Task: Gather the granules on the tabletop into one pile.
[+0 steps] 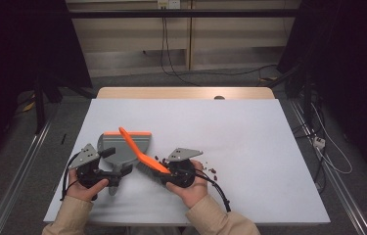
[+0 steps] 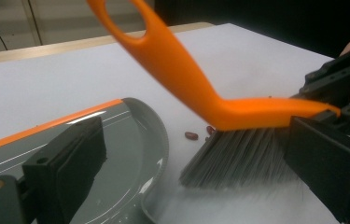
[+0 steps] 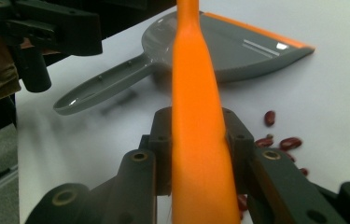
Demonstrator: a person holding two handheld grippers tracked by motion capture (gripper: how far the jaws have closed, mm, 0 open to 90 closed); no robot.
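Note:
A grey dustpan [image 1: 115,146] with an orange lip lies on the white table [image 1: 249,132], its handle [image 3: 102,88] pointing toward the person. My right gripper [image 1: 165,171] is shut on the orange brush [image 1: 137,148]; its jaws clamp the brush's back [image 3: 196,140]. The grey bristles [image 2: 238,158] rest on the table just right of the pan [image 2: 130,154]. Several dark red beans [image 3: 290,142] lie scattered beside the brush, and one bean [image 2: 191,136] sits by the pan's rim. My left gripper [image 1: 116,162] is open, its jaws wide apart over the pan's handle end, holding nothing.
A wooden strip [image 1: 186,93] runs along the table's far edge. Cables [image 1: 171,58] trail over the floor behind it. More beans [image 1: 212,171] lie right of the right hand. The far and right parts of the table are bare white surface.

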